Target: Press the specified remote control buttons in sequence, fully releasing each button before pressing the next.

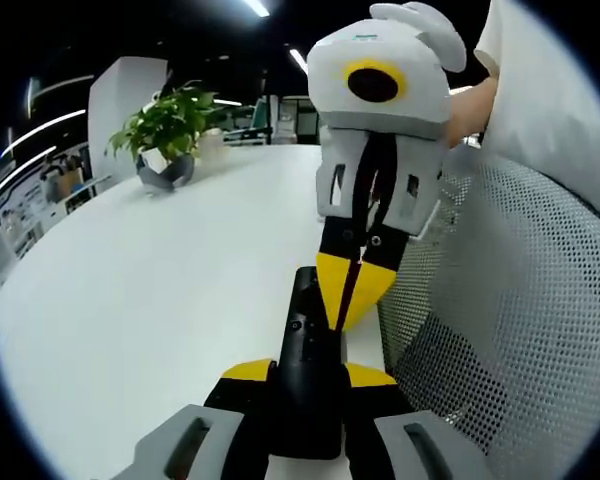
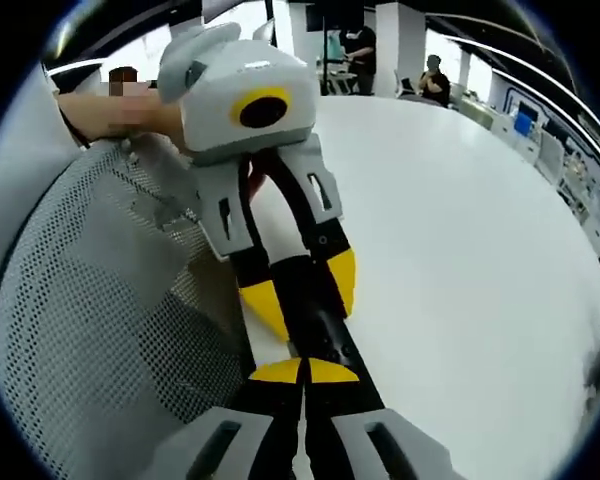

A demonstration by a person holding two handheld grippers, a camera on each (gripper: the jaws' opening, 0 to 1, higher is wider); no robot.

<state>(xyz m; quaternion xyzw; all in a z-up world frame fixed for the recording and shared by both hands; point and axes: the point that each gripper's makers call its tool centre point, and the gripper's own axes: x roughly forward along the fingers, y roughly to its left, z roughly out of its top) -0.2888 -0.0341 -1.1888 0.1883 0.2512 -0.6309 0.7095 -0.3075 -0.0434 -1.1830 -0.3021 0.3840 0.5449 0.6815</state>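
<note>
Left tongs [image 1: 308, 375] pinching black remote [image 1: 307, 340] above white bench [image 1: 160, 290]; right tongs [image 2: 303, 372], pressed together, bearing tips on it. Risk: closed tips sliding off button, pushing remote askew in grip.

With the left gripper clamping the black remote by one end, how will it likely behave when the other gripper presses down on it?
The remote looks rigid, a slim hard bar, so it probably won't flex. Held at one end by the left gripper, it may pivot under the right gripper. Its glossy casing could slip.
</note>
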